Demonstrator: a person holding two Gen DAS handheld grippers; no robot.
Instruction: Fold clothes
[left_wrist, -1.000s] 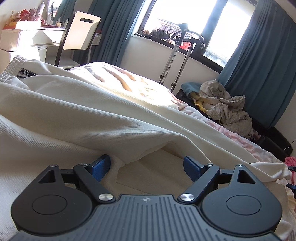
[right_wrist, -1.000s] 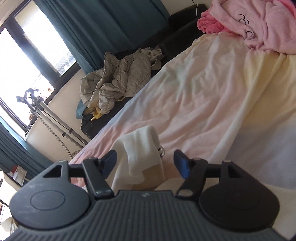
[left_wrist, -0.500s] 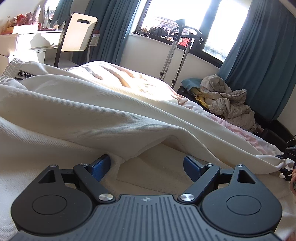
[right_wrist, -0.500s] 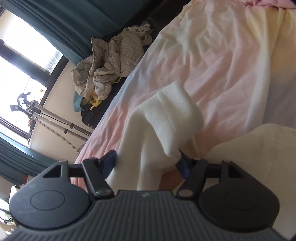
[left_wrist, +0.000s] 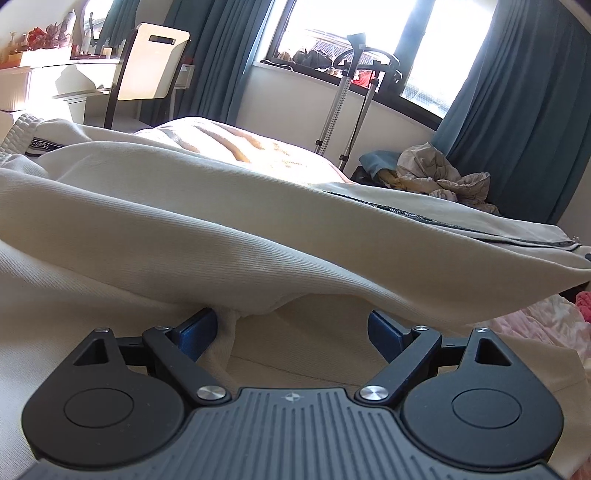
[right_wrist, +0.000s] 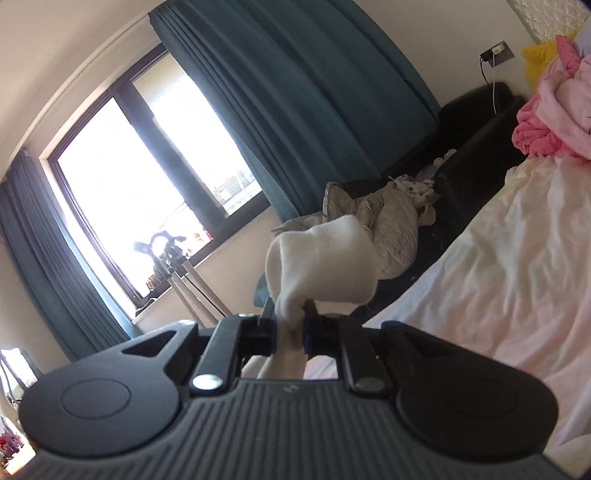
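A cream garment (left_wrist: 221, 229) with a ribbed waistband and a dark zip line lies spread on the bed in the left wrist view. My left gripper (left_wrist: 291, 330) is open and rests low on it, a raised fold just ahead of the blue fingertips (left_wrist: 195, 332). In the right wrist view my right gripper (right_wrist: 290, 328) is shut on the white ribbed cuff (right_wrist: 325, 266) of the garment and holds it up in the air above the bed sheet (right_wrist: 498, 280).
A pile of beige clothes (right_wrist: 384, 229) lies on a dark sofa (right_wrist: 476, 122) by the teal curtains. Pink clothes (right_wrist: 554, 118) are heaped at the bed's far right. A metal stand (left_wrist: 343, 92) and a chair (left_wrist: 147, 66) stand near the window.
My right gripper has shut on the white cuff and lifted it off the bed, tilting upward. In the left wrist view the far part of the garment has risen and been pulled across.
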